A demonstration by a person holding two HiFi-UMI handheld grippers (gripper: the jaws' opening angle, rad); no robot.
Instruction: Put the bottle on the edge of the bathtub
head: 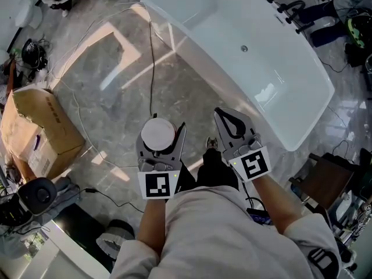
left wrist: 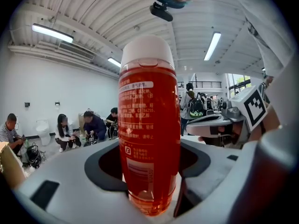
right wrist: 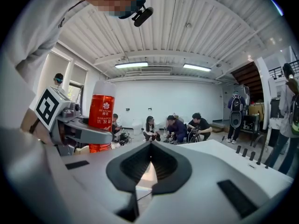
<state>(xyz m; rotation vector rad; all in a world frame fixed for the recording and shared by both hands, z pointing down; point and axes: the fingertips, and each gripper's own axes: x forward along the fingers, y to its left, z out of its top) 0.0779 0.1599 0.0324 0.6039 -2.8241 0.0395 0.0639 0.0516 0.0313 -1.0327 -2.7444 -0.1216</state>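
Glossy white bathtub (head: 273, 51); translucent red plastic bottle (left wrist: 149, 125), matt cap.

Pale grey shirt (head: 203, 225), black print (head: 325, 261) on the sleeve (head: 311, 240) at lower right; dark trousers (head: 212, 168). The left gripper (head: 160, 128) and right gripper (head: 224, 118) are grey with black pads, each bearing a black-and-white marker cube (head: 160, 185).

Bright light comes from ceiling lamps (left wrist: 50, 33), sunny patches lie on the floor (head: 116, 68), the bathtub (head: 266, 93) shines, and both gripper views bend at dark edges.
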